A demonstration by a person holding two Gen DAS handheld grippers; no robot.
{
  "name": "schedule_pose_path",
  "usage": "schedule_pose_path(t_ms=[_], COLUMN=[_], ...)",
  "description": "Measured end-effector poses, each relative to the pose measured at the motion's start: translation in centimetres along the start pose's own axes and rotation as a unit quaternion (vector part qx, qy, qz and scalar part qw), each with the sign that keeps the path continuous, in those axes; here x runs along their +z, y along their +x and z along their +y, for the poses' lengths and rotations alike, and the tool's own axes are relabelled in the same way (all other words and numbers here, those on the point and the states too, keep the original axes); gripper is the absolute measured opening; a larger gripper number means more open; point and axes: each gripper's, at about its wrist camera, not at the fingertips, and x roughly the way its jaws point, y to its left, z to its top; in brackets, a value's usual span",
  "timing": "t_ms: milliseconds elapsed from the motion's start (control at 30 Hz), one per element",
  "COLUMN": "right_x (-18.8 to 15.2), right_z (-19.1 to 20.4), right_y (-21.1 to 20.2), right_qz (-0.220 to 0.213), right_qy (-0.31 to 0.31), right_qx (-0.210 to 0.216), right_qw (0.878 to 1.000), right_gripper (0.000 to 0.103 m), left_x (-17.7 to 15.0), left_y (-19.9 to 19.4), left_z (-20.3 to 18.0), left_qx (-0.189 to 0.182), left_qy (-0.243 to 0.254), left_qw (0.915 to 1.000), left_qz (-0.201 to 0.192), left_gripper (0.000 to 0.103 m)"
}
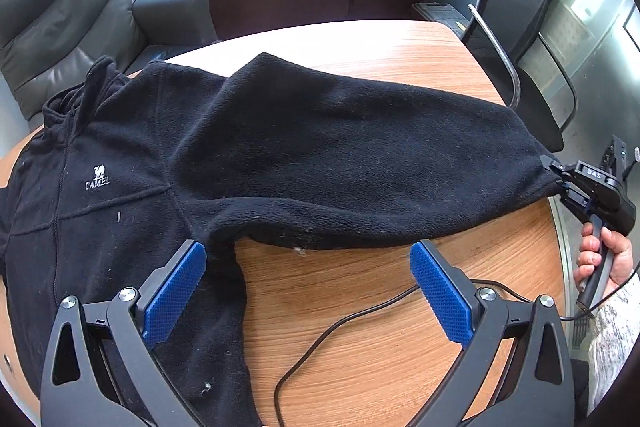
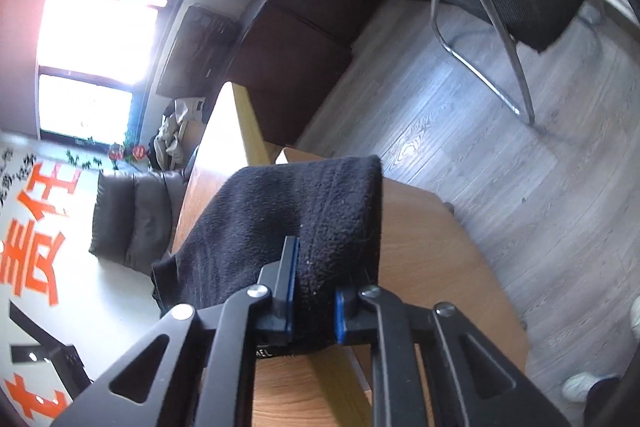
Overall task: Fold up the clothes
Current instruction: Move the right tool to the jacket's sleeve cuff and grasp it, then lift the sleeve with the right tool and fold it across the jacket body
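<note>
Fingers of right gripper are clamped on black fleece jacket sleeve cuff; sleeve axis runs 3-to-9 o'clock; left gripper, jaws spread empty, is nearer armpit at 12.

Your left gripper had black angular linkage arms with triangular cut-outs, silver round screws at the pivots, and blue dimpled pads on its fingers. At three o'clock in the left wrist view, your right gripper was black with a white marking on top. Your sleeve at four o'clock was a mottled grey-white knit.
</note>
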Motion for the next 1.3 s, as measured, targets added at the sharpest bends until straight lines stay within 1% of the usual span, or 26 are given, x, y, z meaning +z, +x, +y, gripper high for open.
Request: schedule_pose_path(t_ms=[67, 167, 267, 400, 533, 633, 700, 767, 867, 933, 1000, 1067, 1167, 1233, 1300], right_x=[0.0, -0.2, -0.6, -0.8, -1.6, -3.2, -4.9, -7.2, -11.3, -14.3, -17.4, -21.0, -26.9, -30.3, -34.1], right_z=[2.1, 6.2, 10.2, 16.7, 23.8, 30.6, 34.8, 39.6, 46.3, 50.2, 53.7, 56.7, 60.3, 61.9, 63.5], right_y=[-0.9, -2.3, -3.6, -4.7, -5.1, -4.7, -4.1, -3.2, -0.9, 0.9, 3.1, 6.2, 11.8, 15.6, 20.2], right_qz=[-0.010, -0.026, -0.044, -0.068, -0.081, -0.083, -0.081, -0.078, -0.065, -0.055, -0.046, -0.034, -0.019, -0.017, -0.018], right_qy=[-0.040, -0.105, -0.148, -0.200, -0.246, -0.292, -0.321, -0.354, -0.394, -0.414, -0.428, -0.436, -0.438, -0.428, -0.425], right_qx=[-0.030, -0.067, -0.081, -0.092, -0.080, -0.058, -0.041, -0.026, -0.008, 0.000, 0.002, 0.000, -0.017, -0.031, -0.044], right_qw=[0.999, 0.992, 0.985, 0.973, 0.963, 0.951, 0.943, 0.932, 0.917, 0.909, 0.902, 0.900, 0.899, 0.903, 0.904], right_gripper=[0.012, 0.012, 0.012, 0.012, 0.012, 0.012, 0.012, 0.012, 0.012, 0.012, 0.012, 0.012, 0.012, 0.012, 0.012], left_x=[0.0, -0.1, -0.3, -0.9, -2.1, -3.6, -5.5, -7.3, -10.6, -12.8, -15.1, -17.4, -19.8, -20.4, -21.1], left_y=[-0.4, -1.7, -4.2, -9.6, -18.5, -24.6, -28.7, -31.6, -35.8, -37.6, -38.2, -37.5, -34.3, -31.7, -29.2], left_z=[1.1, 3.2, 6.2, 11.3, 17.8, 22.9, 26.9, 30.4, 36.8, 41.6, 46.2, 51.0, 57.9, 61.2, 64.3], left_qx=[0.000, 0.000, -0.001, -0.001, 0.029, 0.049, 0.061, 0.072, 0.100, 0.124, 0.141, 0.155, 0.160, 0.161, 0.161], left_qy=[-0.012, -0.035, -0.066, -0.111, -0.141, -0.167, -0.190, -0.208, -0.236, -0.255, -0.269, -0.277, -0.276, -0.271, -0.267], left_qw=[0.9999, 0.9993, 0.9974, 0.9911, 0.9811, 0.9723, 0.9649, 0.9586, 0.9456, 0.9370, 0.9312, 0.9279, 0.9303, 0.9342, 0.9384], left_qz=[-0.002, -0.011, -0.029, -0.072, -0.129, -0.156, -0.171, -0.181, -0.200, -0.204, -0.201, -0.196, -0.181, -0.166, -0.149], left_gripper=[0.103, 0.103, 0.103, 0.103, 0.103, 0.103, 0.103, 0.103, 0.103, 0.103, 0.103, 0.103, 0.103, 0.103, 0.103])
